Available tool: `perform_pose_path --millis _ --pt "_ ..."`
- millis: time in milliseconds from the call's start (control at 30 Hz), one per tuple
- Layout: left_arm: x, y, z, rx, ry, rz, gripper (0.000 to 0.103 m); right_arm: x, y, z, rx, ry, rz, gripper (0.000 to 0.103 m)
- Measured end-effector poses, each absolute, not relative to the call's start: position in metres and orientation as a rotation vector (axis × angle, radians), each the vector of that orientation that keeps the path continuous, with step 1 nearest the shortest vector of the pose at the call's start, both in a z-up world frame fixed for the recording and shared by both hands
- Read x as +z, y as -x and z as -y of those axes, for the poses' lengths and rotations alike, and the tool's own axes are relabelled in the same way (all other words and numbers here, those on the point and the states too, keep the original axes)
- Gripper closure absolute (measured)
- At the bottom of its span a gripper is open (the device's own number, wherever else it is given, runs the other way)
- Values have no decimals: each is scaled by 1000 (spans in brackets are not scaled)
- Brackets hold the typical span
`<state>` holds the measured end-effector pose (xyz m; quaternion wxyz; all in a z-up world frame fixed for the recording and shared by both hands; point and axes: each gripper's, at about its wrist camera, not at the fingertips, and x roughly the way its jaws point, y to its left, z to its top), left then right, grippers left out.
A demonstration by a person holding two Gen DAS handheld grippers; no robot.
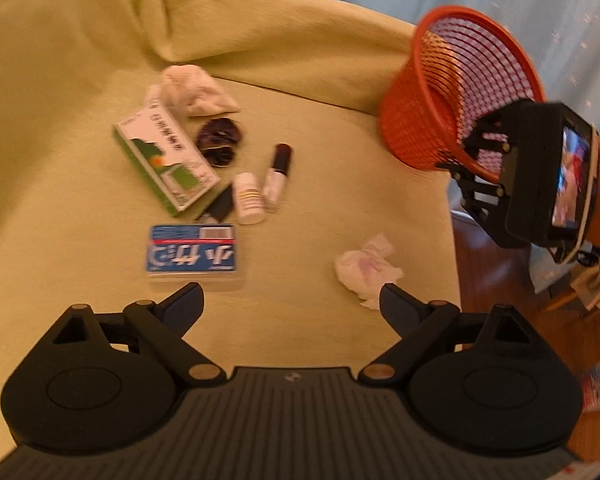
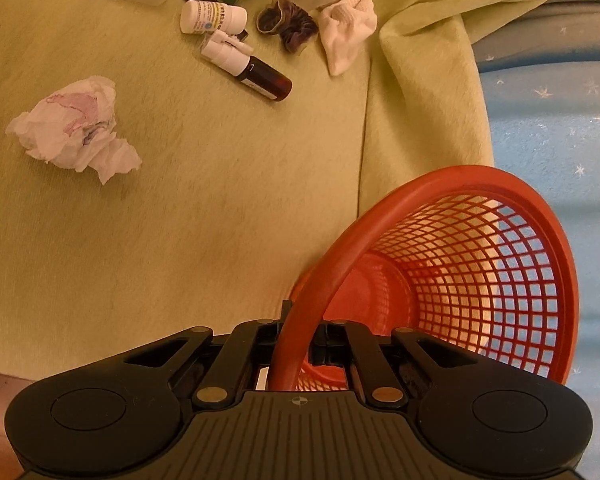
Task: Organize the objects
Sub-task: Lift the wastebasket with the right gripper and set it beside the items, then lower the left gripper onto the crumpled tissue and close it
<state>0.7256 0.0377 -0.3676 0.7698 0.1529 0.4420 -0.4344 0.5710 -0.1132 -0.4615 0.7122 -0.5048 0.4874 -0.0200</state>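
Where basket [image 2: 480,264] rim meets jaws, pads hidden.

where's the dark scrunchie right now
In the left wrist view the dark scrunchie lies on the green blanket, between the green box and the brown-capped bottle, below the white sock.

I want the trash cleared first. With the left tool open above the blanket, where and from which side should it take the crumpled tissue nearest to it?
Grip the crumpled tissue across its bulky middle, coming straight down from above. It lies loose on the green blanket, apart from the other items, so both fingers probably have room. The left tool is open wide enough; the orange basket sits tilted in the right tool.
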Motion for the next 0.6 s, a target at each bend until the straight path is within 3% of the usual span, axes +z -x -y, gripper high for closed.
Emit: perform_pose_path --millis 600 --pt "-393 -720 4 -1128 -419 -916 14 -464 -553 115 181 1389 -1061 102"
